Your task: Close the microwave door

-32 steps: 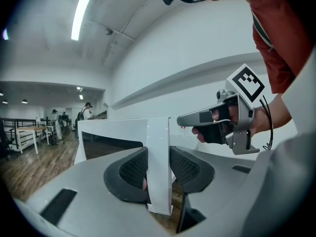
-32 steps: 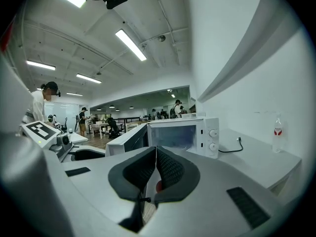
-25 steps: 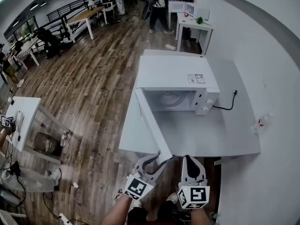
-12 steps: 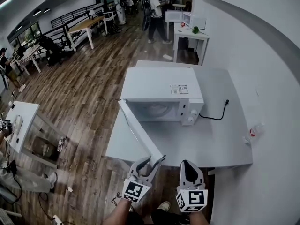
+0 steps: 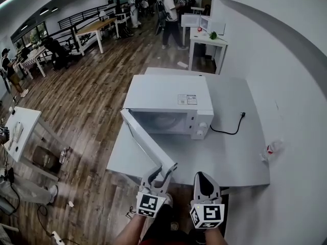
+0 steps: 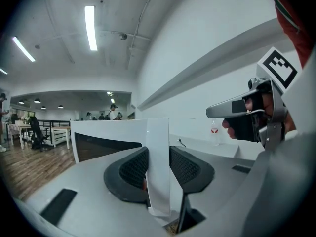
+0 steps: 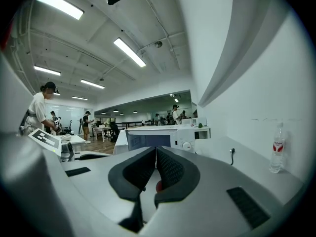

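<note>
A white microwave (image 5: 168,98) stands on a white table (image 5: 235,160). Its door (image 5: 145,144) hangs open, swung out from the left hinge toward the table's front edge. My left gripper (image 5: 164,171) straddles the door's free end. In the left gripper view the door's white edge (image 6: 158,132) fills the gap between the pads (image 6: 133,167), and both sides touch it. My right gripper (image 5: 204,177) hovers beside it on the right, off the table's front edge. Its jaws are shut on nothing, with the pads (image 7: 170,169) pressed together and the microwave (image 7: 158,138) straight ahead of them.
A black power cord (image 5: 227,126) lies on the table right of the microwave. A small water bottle (image 5: 271,148) stands near the wall at the right edge. Wooden floor, other white tables and several people lie to the left and beyond.
The door's free end has swung rightward with the left gripper on it, so the door makes a narrower angle with the microwave's front. The right gripper moved alongside. The head camera shifted.
</note>
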{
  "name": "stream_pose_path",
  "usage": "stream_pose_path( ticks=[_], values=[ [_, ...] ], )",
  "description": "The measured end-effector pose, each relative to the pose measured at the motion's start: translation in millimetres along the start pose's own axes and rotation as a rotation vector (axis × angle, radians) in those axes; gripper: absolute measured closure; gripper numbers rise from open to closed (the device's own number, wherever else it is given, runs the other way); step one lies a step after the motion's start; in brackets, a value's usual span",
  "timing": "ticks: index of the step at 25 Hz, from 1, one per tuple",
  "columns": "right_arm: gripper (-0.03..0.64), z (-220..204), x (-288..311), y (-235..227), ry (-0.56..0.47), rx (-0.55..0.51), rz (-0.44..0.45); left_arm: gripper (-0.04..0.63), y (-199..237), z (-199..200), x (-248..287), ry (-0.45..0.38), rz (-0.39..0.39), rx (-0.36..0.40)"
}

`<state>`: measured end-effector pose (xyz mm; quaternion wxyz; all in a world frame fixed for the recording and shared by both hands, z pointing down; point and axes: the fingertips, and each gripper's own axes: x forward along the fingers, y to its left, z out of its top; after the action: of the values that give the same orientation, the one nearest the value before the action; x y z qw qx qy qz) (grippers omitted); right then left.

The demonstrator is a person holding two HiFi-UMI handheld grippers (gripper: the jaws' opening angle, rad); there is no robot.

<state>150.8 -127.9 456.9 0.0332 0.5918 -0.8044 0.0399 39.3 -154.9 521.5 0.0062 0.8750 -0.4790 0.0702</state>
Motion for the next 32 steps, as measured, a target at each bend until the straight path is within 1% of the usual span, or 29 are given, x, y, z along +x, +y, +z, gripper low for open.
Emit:
stream_pose_path(
  ticks=[5, 10, 17, 21, 25, 29, 32],
  values=[
    [0.588, 1.4, 10.6, -17.7, -0.011, -0.01, -0.002, 0.44, -4.7, 6.0, 18.2, -0.024, 0.027, 0.005],
    [0.588, 1.0, 29.1, -33.9, 0.001, -0.009, 0.014, 0.44, -8.1, 9.9, 39.0, -0.027, 0.06, -0.004],
    [0.589, -1.6, 53.1, -58.7, 0.013, 0.012, 0.013, 0.442, -13.5, 12.4, 72.2, -0.019, 0.063, -0.012],
    [0.589, -2.7, 70.6, -75.2, 0.025, 0.015, 0.004, 0.442, -14.5, 15.4, 93.0, -0.025, 0.078, -0.016],
    [0.588, -2.1, 92.8, -91.4, 0.032, -0.001, -0.003, 0.442, -13.5, 21.2, 115.4, -0.049, 0.101, -0.018],
    [0.588, -7.2, 113.8, -106.3, 0.047, -0.001, -0.017, 0.443, -11.3, 24.4, 139.7, -0.059, 0.091, -0.015],
    [0.588, -13.8, 127.9, -115.1, 0.059, -0.003, -0.017, 0.443, -5.9, 31.8, 159.1, -0.103, 0.098, -0.004]
  ],
)
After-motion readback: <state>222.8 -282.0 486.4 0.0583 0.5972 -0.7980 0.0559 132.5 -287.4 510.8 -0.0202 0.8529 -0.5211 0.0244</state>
